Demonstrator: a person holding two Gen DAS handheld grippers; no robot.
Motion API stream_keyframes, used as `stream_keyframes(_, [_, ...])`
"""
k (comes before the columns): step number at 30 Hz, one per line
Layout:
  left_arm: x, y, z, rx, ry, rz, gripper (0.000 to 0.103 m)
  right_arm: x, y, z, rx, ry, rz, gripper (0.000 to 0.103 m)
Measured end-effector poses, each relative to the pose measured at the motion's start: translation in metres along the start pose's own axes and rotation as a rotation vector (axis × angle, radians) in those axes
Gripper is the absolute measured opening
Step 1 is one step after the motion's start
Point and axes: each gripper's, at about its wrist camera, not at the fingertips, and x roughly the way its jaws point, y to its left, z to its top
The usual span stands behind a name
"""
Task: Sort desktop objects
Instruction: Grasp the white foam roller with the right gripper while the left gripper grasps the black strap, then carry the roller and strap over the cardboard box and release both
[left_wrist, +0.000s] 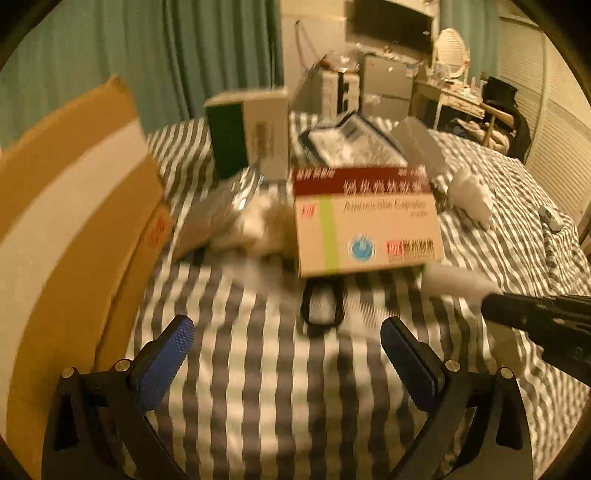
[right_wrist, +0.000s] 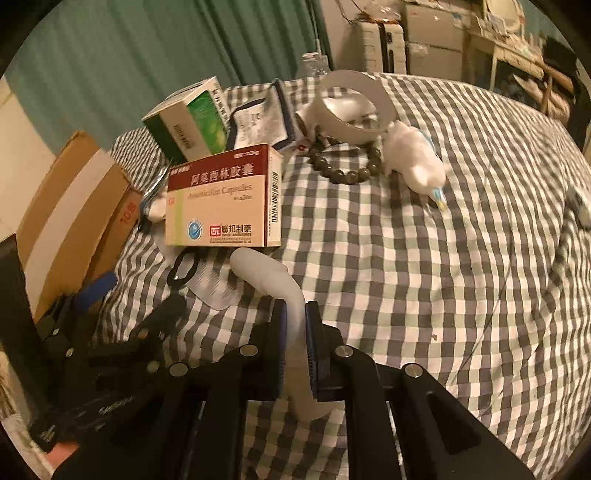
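My right gripper (right_wrist: 295, 314) is shut on a white squeeze tube (right_wrist: 275, 280) and holds it just above the checked cloth; the tube's tip also shows in the left wrist view (left_wrist: 454, 280). My left gripper (left_wrist: 288, 339) is open and empty, low over the cloth, facing a red-and-cream capsule box (left_wrist: 365, 225) (right_wrist: 221, 199). A black ring-shaped item (left_wrist: 323, 306) (right_wrist: 183, 269) lies in front of that box. A green-and-white box (right_wrist: 188, 122), a bead bracelet (right_wrist: 345, 166), a white plush toy (right_wrist: 417, 162) and a white tape roll (right_wrist: 354, 107) lie behind.
A brown cardboard box (left_wrist: 66, 236) (right_wrist: 74, 206) stands at the left edge. A plastic pouch with a printed label (right_wrist: 258, 122) and a crumpled bag (left_wrist: 229, 210) lie among the boxes. Furniture and clutter stand beyond the bed's far side.
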Motion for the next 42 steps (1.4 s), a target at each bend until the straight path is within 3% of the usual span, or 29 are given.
stream_keyframes(3, [0.01, -0.006, 0.005, 0.032, 0.006, -0.024, 0.093, 0.008, 0.005, -0.003, -0.001, 0.019, 0.002, 0.009])
stream_keyframes(5, [0.022, -0.007, 0.007, 0.035, 0.043, -0.051, 0.074, 0.011, 0.006, -0.004, -0.003, 0.031, 0.002, 0.009])
stream_keyframes(7, [0.032, -0.003, 0.006, 0.012, 0.076, -0.101, 0.064, 0.011, 0.007, -0.005, -0.004, 0.032, 0.002, 0.009])
stream_keyframes(11, [0.027, 0.012, 0.006, -0.055, 0.081, -0.156, 0.026, 0.006, 0.004, -0.009, 0.011, 0.03, -0.004, 0.009])
stream_keyframes(13, [0.023, 0.019, 0.006, -0.072, 0.098, -0.172, 0.012, 0.005, 0.001, -0.012, 0.021, 0.037, -0.005, 0.009])
stream_keyframes(20, [-0.004, 0.017, -0.005, -0.034, 0.091, -0.195, 0.009, -0.011, 0.002, -0.02, 0.026, 0.024, -0.021, 0.009])
stream_keyframes(27, [-0.037, 0.021, -0.001, -0.072, 0.056, -0.214, 0.009, -0.04, 0.012, -0.032, 0.037, -0.011, -0.016, 0.009])
stream_keyframes(42, [-0.125, 0.041, 0.017, -0.089, -0.03, -0.192, 0.009, -0.105, 0.072, -0.056, -0.031, -0.103, -0.007, 0.009])
